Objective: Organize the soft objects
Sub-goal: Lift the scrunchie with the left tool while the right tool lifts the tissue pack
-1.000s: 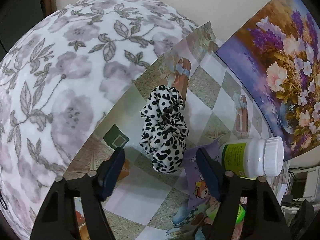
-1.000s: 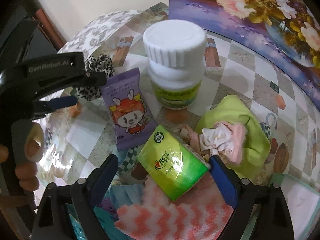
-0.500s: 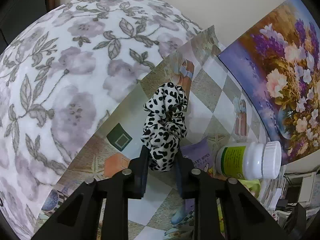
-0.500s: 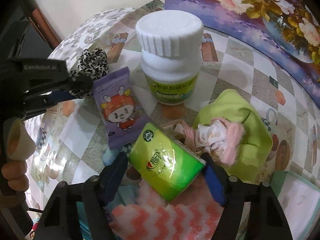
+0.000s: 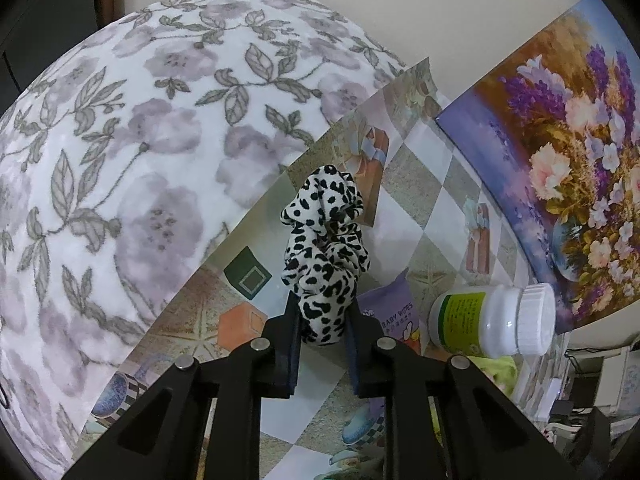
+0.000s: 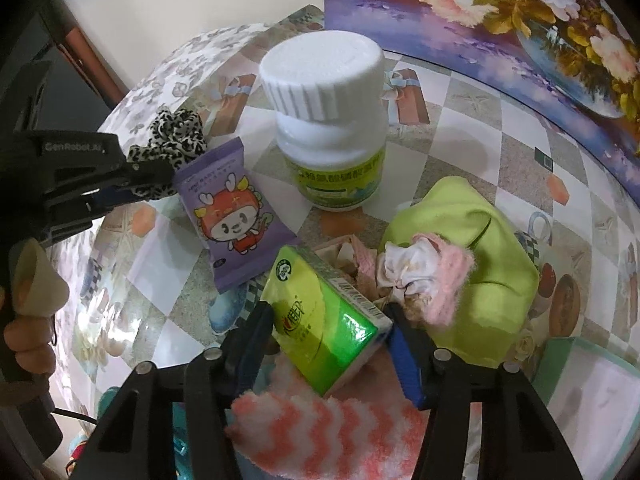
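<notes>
A: Free room? Open tablecloth (image 5: 416, 216) past the scrunchie (image 5: 324, 248), bare checks left of the wipes packet (image 6: 232, 216)

B: Blocked: white bottle (image 6: 328, 120) upright mid-table, painting (image 6: 520, 20) along the back, green cloth (image 6: 480, 240) and striped sock (image 6: 320, 432) crowding the tissue pack (image 6: 324, 316)
</notes>
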A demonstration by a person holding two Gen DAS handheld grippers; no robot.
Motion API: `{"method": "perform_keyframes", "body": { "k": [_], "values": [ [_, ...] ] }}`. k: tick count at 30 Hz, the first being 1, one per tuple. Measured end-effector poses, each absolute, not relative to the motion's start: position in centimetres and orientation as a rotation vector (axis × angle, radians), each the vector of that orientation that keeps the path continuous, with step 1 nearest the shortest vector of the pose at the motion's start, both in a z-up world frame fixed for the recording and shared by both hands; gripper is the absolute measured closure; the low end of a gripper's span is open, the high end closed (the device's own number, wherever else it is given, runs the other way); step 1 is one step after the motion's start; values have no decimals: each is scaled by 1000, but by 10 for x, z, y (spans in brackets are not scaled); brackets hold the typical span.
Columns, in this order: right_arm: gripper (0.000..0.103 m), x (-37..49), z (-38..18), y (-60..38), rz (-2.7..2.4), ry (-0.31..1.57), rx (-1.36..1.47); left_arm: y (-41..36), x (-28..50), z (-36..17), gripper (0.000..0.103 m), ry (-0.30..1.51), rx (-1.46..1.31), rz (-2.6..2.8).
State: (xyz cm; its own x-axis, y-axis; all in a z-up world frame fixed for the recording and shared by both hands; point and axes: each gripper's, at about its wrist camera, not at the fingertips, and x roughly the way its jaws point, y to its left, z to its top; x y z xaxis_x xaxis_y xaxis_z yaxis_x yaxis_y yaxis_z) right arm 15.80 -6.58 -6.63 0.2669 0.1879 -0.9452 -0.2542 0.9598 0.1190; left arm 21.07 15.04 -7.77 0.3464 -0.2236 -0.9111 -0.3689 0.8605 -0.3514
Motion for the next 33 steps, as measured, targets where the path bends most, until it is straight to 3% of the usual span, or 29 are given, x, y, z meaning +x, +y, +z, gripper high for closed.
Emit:
{"method": "perform_keyframes", "body": {
  "k": [16,33],
  "values": [
    [21,173,-84,-39,308,1284,-108,136,220,-87,84,1269,-509,113],
    [27,179,-91,-42,274,1286,-67,146,218,-90,83,1278,-556,119]
  ]
}}
